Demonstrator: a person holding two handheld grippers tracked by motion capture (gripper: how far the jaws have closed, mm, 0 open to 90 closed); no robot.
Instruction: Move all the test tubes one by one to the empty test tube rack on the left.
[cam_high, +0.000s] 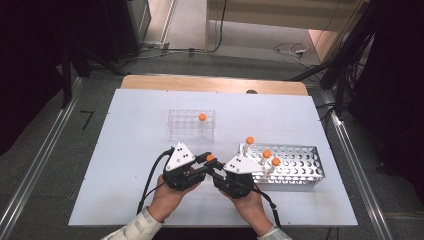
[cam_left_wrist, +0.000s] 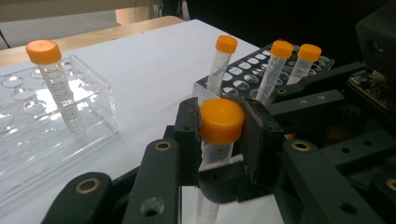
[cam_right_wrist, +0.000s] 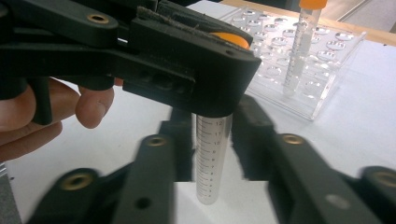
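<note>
Gripping tube (cam_left_wrist: 218, 135) at cap: left claw (cam_left_wrist: 219, 140) | right claw (cam_right_wrist: 212, 140) flanking, seemingly unclamped

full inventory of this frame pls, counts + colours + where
Held tube: 1, clear with orange cap, between both grippers above the table front.
Metal rack tubes: 3, orange caps, standing in the left end of the rack.
Clear rack tube: 1, orange cap, standing in the rack.
Metal rack: 1, silvery, perforated, right of centre.
Clear rack: 1, transparent, centre of the table.
Table: 1, white top, wooden far edge.
Left hand-held gripper: black, jaws clamped on the tube's cap.
Right hand-held gripper: black, jaws beside the tube's body, grip unclear.
Hands: 2, bottom edge.
</note>
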